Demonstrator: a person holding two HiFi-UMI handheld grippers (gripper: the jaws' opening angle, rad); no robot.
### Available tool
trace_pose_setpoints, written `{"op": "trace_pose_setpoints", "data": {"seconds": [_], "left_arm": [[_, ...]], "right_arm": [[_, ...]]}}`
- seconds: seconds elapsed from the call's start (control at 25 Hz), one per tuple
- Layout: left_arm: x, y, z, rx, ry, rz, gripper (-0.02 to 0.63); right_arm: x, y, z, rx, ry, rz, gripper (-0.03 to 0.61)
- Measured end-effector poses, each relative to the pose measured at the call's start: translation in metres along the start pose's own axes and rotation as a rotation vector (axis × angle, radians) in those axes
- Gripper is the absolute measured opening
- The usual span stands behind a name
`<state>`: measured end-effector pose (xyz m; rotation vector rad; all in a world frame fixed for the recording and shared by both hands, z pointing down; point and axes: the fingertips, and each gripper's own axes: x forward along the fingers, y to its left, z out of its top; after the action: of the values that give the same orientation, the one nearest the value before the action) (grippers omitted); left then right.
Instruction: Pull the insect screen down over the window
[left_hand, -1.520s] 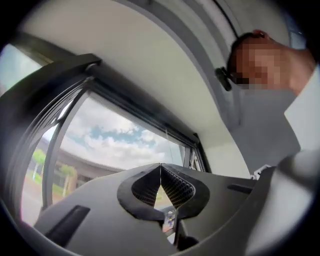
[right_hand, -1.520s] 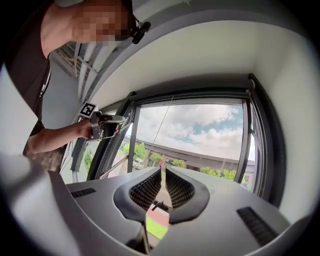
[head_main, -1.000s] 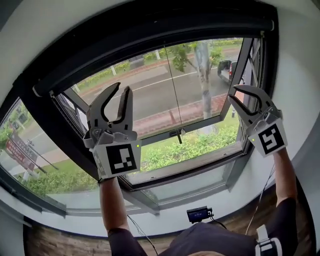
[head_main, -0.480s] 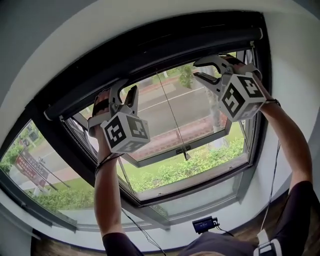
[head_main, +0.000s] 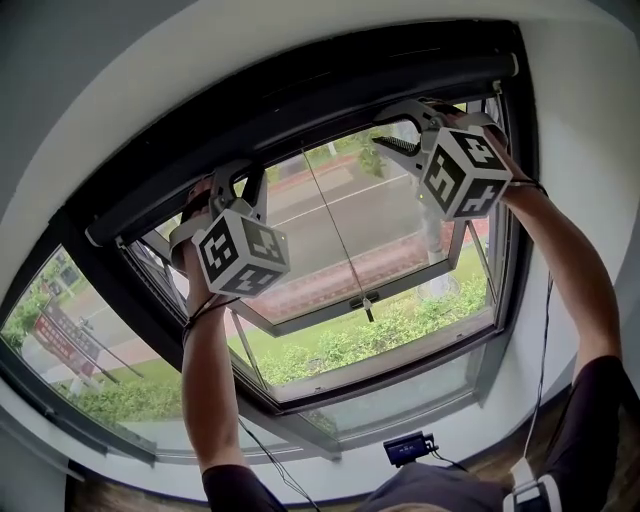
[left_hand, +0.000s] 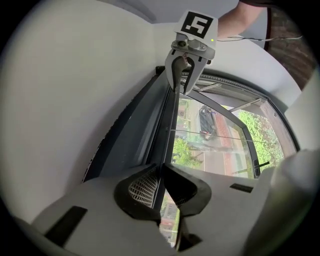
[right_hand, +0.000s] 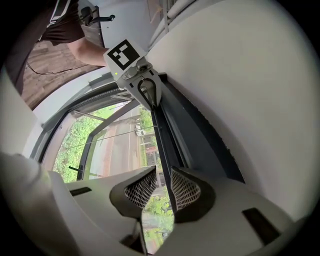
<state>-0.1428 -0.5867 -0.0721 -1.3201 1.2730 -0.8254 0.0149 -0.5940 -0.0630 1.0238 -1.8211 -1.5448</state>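
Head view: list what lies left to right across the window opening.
Red sign outside → left gripper, jaws just closing on the insect screen's bar → hanging cord → right gripper.

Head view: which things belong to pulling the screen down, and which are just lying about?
For the job: screen bar; left gripper, its jaws just closed further with the bar between them; right gripper, bar between its jaws.
Lying about: hanging cord; open window; small device below the window.

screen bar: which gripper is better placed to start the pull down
Left, probably: the left gripper has just been closing its jaws and pinches the screen bar; the right gripper straddles it, jaws apart.
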Motion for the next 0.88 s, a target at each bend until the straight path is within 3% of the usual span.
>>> {"op": "trace_pose_setpoints", "data": {"seconds": [0.24, 0.4, 0.64, 0.76, 0.88], "left_arm": [[0.002, -0.003, -0.002, 0.122, 0.078, 0.031, 0.037], [0.002, -0.003, 0.0, 0.139, 0.087, 0.028, 0.034], [0.002, -0.003, 0.002, 0.163, 0.088, 0.038, 0.032], [0.004, -0.003, 0.0, 0.186, 0.091, 0.03, 0.032], [0.003, -0.005, 0.0, 0.179, 0.086, 0.005, 0.029]], "right_arm": [[0.014, -0.004, 0.004, -0.008, 0.031, -0.012, 0.074], [0.018, -0.01, 0.004, 0.015, 0.05, -0.018, 0.074], [0.026, -0.004, 0.01, -0.238, 0.163, -0.085, 0.074], [0.031, 0.0, 0.011, -0.276, 0.17, -0.029, 0.074], [0.028, 0.003, 0.011, -0.22, 0.144, 0.059, 0.072]]}}
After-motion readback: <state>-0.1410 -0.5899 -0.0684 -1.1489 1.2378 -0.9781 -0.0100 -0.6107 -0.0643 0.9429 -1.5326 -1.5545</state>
